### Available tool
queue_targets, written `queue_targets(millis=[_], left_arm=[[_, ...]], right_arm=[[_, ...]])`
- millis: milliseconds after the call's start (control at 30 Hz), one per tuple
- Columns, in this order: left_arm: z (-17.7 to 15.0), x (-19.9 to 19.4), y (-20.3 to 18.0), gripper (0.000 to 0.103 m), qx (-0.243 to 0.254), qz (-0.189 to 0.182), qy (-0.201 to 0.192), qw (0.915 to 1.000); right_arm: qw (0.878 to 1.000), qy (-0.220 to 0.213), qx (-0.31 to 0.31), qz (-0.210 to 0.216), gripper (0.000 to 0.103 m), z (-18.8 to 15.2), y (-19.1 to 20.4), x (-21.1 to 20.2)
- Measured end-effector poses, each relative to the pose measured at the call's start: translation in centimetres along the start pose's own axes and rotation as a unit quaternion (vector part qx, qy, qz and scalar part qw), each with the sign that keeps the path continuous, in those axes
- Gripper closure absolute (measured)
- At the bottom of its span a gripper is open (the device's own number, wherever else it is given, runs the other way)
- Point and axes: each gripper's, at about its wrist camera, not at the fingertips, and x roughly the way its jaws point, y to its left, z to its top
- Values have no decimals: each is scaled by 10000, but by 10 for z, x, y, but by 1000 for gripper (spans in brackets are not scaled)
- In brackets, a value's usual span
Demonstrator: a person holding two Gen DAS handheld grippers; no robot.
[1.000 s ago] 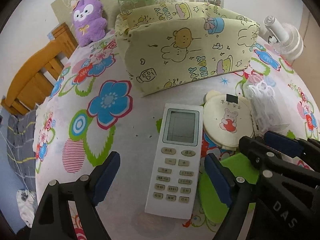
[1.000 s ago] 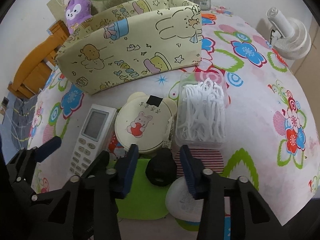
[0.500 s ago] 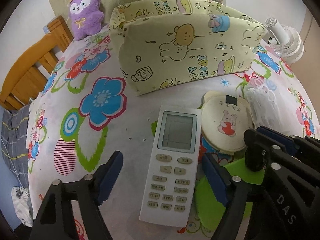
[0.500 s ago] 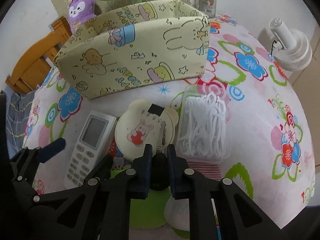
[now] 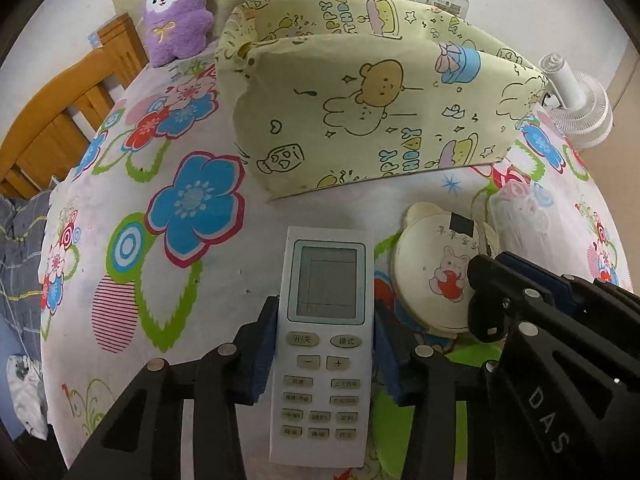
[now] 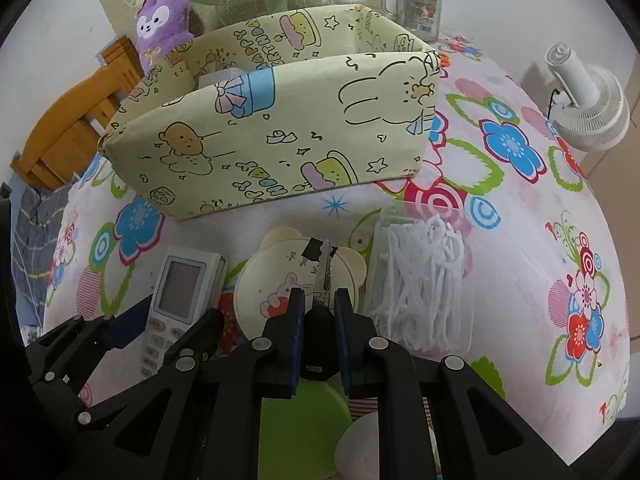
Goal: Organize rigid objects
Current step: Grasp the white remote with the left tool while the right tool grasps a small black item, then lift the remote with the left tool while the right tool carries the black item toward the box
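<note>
A: White plastic first, on the left: the remote (image 5: pixel 326 344) sits between the blue pads of the left gripper (image 5: pixel 324 356), which has just been closing and now clamps its long sides around the button half, with the screen end sticking out ahead.

B: Is it off the tablecloth (image 5: pixel 192 272) yet?

A: Hard to tell; it looks low, maybe just rising. I'd lift it straight up and keep it level, since most of its length hangs forward of the pads and could tip nose-down.

B: And it goes where?

A: Probably into the yellow fabric box (image 5: pixel 380 120) right behind it, open at the top. Its near wall stands tall, so the remote needs to clear that rim before going forward.

B: What's to the right?

A: The round cream tin (image 6: pixel 296 284) with the rabbit print lies beside the remote, and over it the right gripper (image 6: pixel 318 320) is shut tight on the black head of a key (image 6: pixel 322 304), with the metal blade pointing forward.

B: Any worry there?

A: The key's head is small and smooth, so it could twist; I'd hold firm pressure and avoid knocking the blade on the box wall. The clear tub of white floss picks (image 6: pixel 420 284) lies just right of the tin, untouched. With the two grippers this close, I'd move them one at a time.
</note>
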Motion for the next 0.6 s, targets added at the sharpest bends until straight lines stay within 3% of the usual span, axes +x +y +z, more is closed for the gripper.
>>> queue_targets(millis=[600], left_arm=[[3,-43,-1,58,-167,177,-307,9992]], right_arm=[[9991,-396,-47,173,85,6,3,-40]])
